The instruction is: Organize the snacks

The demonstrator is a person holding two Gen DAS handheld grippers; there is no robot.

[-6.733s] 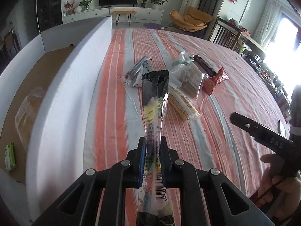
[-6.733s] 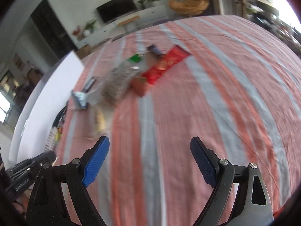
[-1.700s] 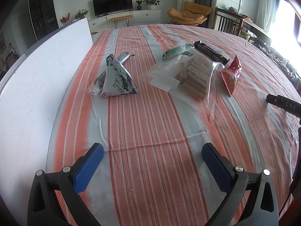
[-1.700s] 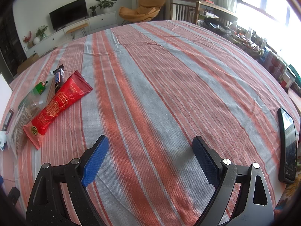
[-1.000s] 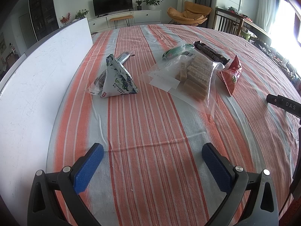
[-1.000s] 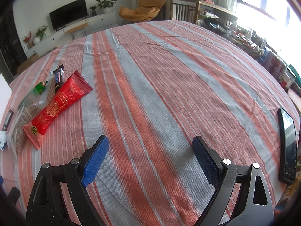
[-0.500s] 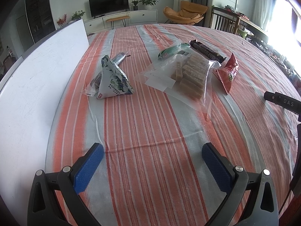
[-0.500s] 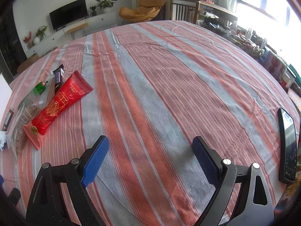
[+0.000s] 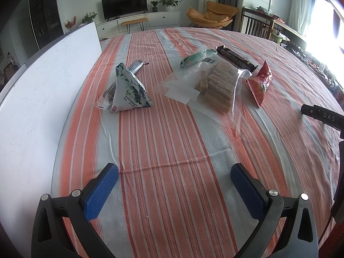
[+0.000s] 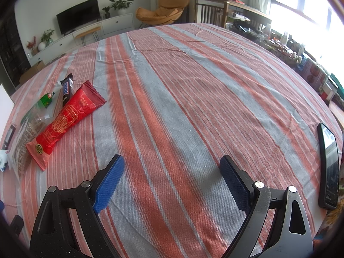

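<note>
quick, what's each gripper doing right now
left gripper: open, holding nothing.
right gripper: open, holding nothing.

Orange-and-grey striped tablecloth (image 9: pixel 172 142)

Bright daylight glares from the right-hand windows (image 10: pixel 301 2); sharp, fisheye-warped edges.

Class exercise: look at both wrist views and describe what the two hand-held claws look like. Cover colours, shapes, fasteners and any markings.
Both the left claw and the right claw have black, speckled plastic arms with triangular cut-outs and round silver rivets. Each finger ends in a blue, cross-hatched textured pad. In the left wrist view, a black bar at the right edge carries the white letters "DAS".
</note>
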